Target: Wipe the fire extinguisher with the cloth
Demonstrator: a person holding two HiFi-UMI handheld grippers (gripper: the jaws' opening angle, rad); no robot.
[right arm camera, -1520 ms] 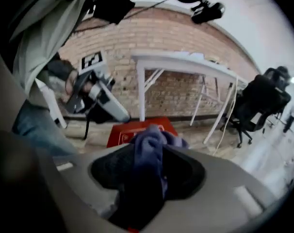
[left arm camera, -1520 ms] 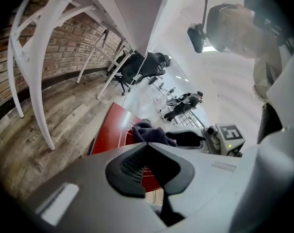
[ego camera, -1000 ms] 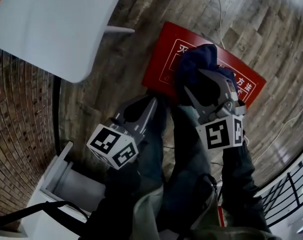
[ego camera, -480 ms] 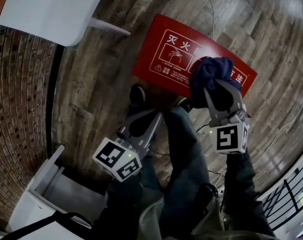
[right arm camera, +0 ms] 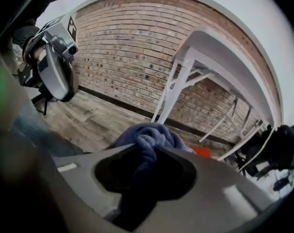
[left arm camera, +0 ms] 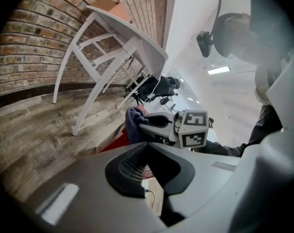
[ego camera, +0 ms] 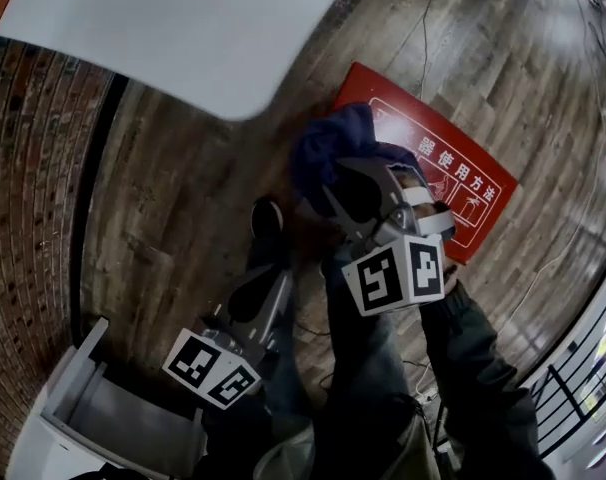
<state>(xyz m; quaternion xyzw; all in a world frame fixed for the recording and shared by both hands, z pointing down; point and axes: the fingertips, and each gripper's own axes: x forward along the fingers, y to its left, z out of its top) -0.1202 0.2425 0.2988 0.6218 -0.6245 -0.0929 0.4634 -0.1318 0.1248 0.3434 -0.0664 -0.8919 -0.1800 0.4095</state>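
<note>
Your right gripper (ego camera: pixel 335 176) is clenched on the blue cloth (ego camera: pixel 328 146). Its jaws have just been closing, with the bunched fabric between them and bulging out past the tips. The cloth hangs over the left end of the red fire extinguisher box (ego camera: pixel 466 186), which lies flat on the wood-plank floor (ego camera: pixel 173 198) with its white printed panel facing up, well away from the floor's edge along the brick wall (ego camera: pixel 23 168). Whether the cloth touches the box you cannot tell from here.

Your left gripper (ego camera: pixel 275 274) is lower and nearer the wall edge, beside your dark shoe (ego camera: pixel 268 218) and apart from the box; its jaws are closed together on nothing. A white table (ego camera: pixel 183 28) stands by the wall.
</note>
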